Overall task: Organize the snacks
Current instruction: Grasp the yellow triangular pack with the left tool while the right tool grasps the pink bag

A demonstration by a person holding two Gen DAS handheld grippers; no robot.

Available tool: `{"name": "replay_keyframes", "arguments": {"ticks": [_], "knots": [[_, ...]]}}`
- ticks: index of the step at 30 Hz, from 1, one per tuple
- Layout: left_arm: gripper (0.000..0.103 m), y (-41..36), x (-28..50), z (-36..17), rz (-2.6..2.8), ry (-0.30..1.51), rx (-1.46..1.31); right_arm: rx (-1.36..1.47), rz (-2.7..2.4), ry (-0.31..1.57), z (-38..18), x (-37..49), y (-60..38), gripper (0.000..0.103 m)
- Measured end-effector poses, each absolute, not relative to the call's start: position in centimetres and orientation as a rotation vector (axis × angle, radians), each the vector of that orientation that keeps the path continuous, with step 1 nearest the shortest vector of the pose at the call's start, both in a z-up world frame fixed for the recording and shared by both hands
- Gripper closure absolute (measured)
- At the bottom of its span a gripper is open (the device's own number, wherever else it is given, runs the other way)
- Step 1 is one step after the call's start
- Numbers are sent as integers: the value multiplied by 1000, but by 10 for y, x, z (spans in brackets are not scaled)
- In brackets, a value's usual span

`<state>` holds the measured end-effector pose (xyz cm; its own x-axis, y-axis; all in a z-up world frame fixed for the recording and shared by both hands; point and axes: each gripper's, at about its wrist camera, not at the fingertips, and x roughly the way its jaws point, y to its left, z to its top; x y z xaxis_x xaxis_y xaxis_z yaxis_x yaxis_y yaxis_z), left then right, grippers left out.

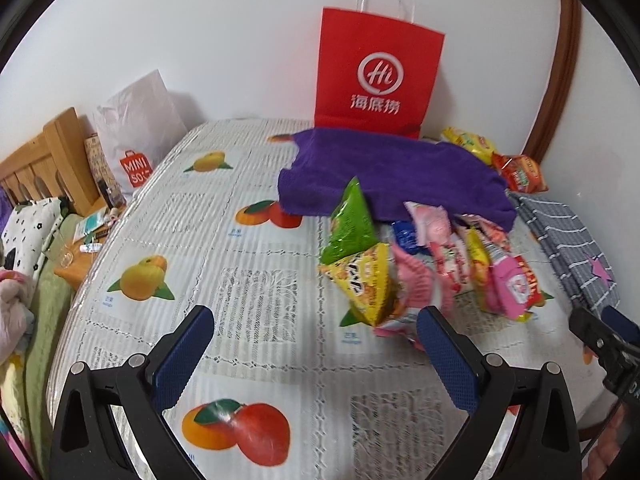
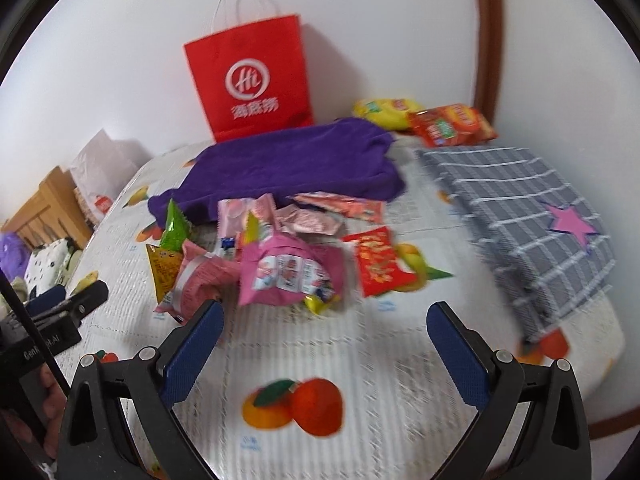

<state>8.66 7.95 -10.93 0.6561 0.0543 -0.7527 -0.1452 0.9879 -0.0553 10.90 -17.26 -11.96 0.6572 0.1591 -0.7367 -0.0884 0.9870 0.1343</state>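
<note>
A pile of snack packets (image 1: 432,264) lies on the fruit-print tablecloth (image 1: 248,240), in front of a purple towel (image 1: 392,176). A green packet (image 1: 352,220) and a yellow packet (image 1: 366,280) stand at its left. In the right wrist view the pile (image 2: 280,256) includes a pink packet (image 2: 292,276) and a red packet (image 2: 378,260). A yellow chip bag (image 2: 384,110) and a red chip bag (image 2: 452,124) lie at the back right. My left gripper (image 1: 316,320) is open and empty, just left of the pile. My right gripper (image 2: 326,312) is open and empty, in front of the pile.
A red paper bag (image 1: 378,72) stands against the wall behind the towel. A grey checked cloth with a pink star (image 2: 532,220) lies at the right. A white Miniso bag (image 1: 136,136), a wooden bed frame (image 1: 44,160) and bedding are at the left.
</note>
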Motion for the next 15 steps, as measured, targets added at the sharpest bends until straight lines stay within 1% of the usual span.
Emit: {"name": "replay_keyframes", "arguments": {"ticks": [7, 11, 13, 15], "knots": [[1, 93, 102, -119, 105, 861, -113, 93, 145, 919, -145, 164, -155, 2], [1, 99, 110, -124, 91, 868, -128, 101, 158, 984, -165, 180, -152, 2], [1, 101, 113, -126, 67, 873, -138, 95, 163, 1001, -174, 183, -149, 4], [1, 101, 115, -126, 43, 871, -154, 82, 165, 1014, -180, 186, -146, 11]]}}
